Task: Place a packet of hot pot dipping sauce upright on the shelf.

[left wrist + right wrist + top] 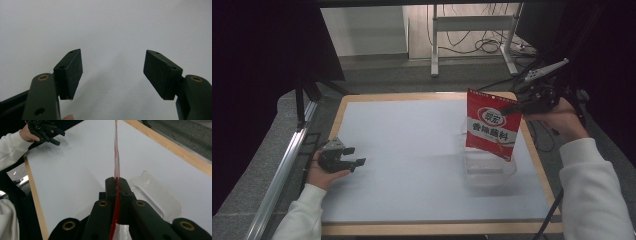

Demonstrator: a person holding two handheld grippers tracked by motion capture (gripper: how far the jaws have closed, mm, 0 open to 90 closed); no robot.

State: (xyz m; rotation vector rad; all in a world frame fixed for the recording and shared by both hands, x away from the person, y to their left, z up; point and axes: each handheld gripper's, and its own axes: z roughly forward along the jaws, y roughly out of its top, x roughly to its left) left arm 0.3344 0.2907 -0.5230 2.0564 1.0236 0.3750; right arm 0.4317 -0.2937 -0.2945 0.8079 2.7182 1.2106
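White tabletop (pixel 412 165) with a wooden edge; dark surround, and desk legs and cables on the floor behind.

Left side: left gripper (pixel 354 156) rests low on the table near the left edge, jaws standing well apart, nothing between them. Its own view confirms it, with both pads (pixel 72 72) clear and bare white surface beyond.

Right side: right gripper (pixel 512 109) held up above the table, jaws pressed together on the top right corner of a red seasoning packet (pixel 491 131). The packet hangs upright, printed face toward the person, its lower edge just above a clear plastic tray (pixel 489 175) that sits on the right half of the table. The right gripper view shows the packet edge-on, pinched thin between the pads (pixel 125 192), with the tray (pixel 160 195) below.

Judgement: the step looks like lowering the packet into the tray. To do it well, keep the pinch firm, centre the packet over the tray, tilt it flat as it comes down, and release only once it rests inside.

Count: two grippers, one packet, one tray.
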